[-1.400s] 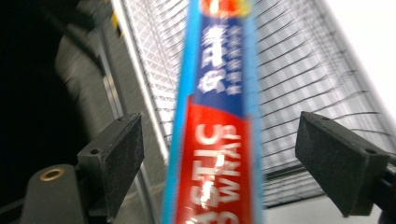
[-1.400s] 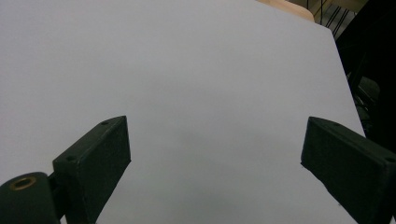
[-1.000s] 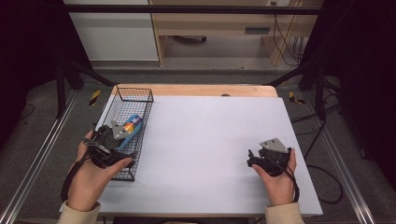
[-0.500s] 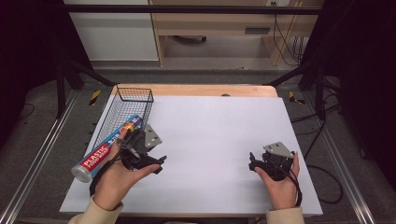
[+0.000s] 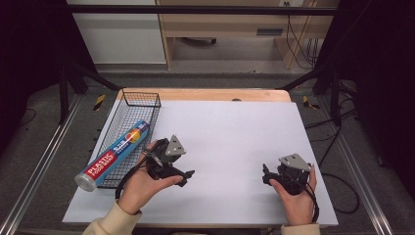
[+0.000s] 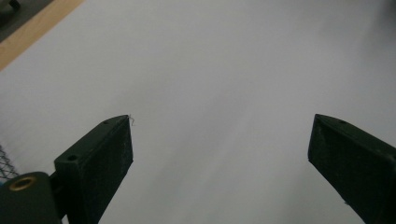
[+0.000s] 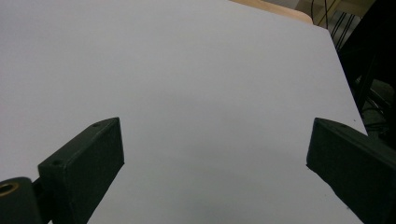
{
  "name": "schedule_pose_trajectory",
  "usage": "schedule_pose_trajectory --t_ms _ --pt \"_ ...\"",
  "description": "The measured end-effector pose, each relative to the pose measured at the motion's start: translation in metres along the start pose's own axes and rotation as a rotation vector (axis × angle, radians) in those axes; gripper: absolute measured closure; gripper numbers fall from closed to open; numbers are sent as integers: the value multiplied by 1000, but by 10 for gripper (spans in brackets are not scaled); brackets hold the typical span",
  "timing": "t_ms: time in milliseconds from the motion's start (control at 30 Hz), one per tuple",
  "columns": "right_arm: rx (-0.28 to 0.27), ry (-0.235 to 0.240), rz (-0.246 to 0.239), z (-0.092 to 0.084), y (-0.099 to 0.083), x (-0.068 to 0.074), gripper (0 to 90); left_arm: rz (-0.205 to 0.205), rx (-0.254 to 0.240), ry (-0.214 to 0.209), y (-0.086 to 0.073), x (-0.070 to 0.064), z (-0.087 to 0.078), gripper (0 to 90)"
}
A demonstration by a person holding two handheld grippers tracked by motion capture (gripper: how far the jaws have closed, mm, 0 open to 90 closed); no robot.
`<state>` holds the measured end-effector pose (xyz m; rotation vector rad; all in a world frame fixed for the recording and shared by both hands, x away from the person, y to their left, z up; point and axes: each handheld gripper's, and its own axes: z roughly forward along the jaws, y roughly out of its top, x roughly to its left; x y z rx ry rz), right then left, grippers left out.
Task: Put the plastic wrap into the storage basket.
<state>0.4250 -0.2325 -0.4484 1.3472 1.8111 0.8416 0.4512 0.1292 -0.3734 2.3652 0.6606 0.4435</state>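
Counting what lies on the white table (image 5: 235, 142) gives one wire basket (image 5: 142, 100), one roll of plastic food wrap (image 5: 113, 154) and two hand-held grippers. One thing is held by the basket — the roll, which lies aslant along it, its far end inside the mesh and its near, grey-capped end jutting out over the basket's near corner towards the table's left edge. The roll is touched by neither gripper. The left gripper (image 5: 188, 177) is seen in the high view just right of the basket's near end, held low over the bare white surface and pointed away from the roll; its jaws have just been opening, and in the left gripper view they are seen set wide apart with nothing but white tabletop between them, a scrap of the basket's mesh showing at the lower left edge. The right gripper (image 5: 265, 175) is held well apart from the basket, near the table's front right — its jaws too are spread wide and empty, plain white surface being seen between them in the right gripper view.
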Motion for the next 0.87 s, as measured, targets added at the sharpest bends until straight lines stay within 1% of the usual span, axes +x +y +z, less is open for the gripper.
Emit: schedule_pose_trajectory --t_ms 33,67,100,133,167,200,233,267,333,367,433,467,500,533,567,600,633,667,700,733,767,800,867 --pt "-2 -2 -4 0 0 0 43 4 -2 -4 -2 0 5 64" --pt "-1 2 -4 -1 -1 0 43 -12 -8 -29 -6 -1 16 54" --pt "-1 2 -4 -1 -1 0 43 -12 -8 -29 -6 -1 16 55" --pt "-3 8 -9 -2 -2 0 40 -13 -12 -40 -8 -2 21 55" --pt "-3 8 -9 -2 -2 0 40 -2 -8 -44 -10 -3 25 55" --pt "-1 20 -17 -3 -3 1 40 10 -10 -41 -12 -3 29 55" --pt "-1 20 -17 -3 -3 1 40 18 -7 -48 -14 -4 33 55" --pt "-1 32 -16 -2 -4 1 41 21 -8 -58 -16 -3 36 55" --pt "6 44 -19 -3 -6 1 41 40 -16 -62 -21 -2 42 56" --pt "3 50 -19 -3 -6 2 41 39 -22 -63 -24 -2 44 57" --pt "3 60 -26 -5 -7 2 40 53 -20 -53 -29 1 49 57" --pt "6 62 -23 -5 -9 2 40 55 -33 -50 -36 3 53 60" --pt "6 62 -23 -5 -9 2 40 55 -33 -50 -36 3 53 60" --pt "18 62 -22 -4 -11 2 41 47 -47 -49 -39 4 53 60" --pt "18 62 -22 -4 -11 2 41 24 -82 -52 -43 5 54 60" --pt "26 63 -15 -4 -12 2 42 10 -119 -55 -48 5 54 60" --pt "26 66 -13 -3 -13 2 44 7 -143 -56 -51 6 53 60" --pt "11 70 -5 -2 -14 2 45 2 -165 -48 -53 6 51 60" --pt "11 70 -5 -2 -14 2 46 5 -181 -46 -54 6 49 60" --pt "-12 59 -11 -2 -15 1 46 22 -203 -44 -56 4 43 54" --pt "-12 59 -11 -2 -15 1 46 22 -203 -44 -56 4 43 48" --pt "-22 57 -13 -1 -16 0 46 24 -216 -37 -58 4 41 48" --pt "-28 60 -8 1 -17 -1 47 16 -239 -23 -62 4 40 47"
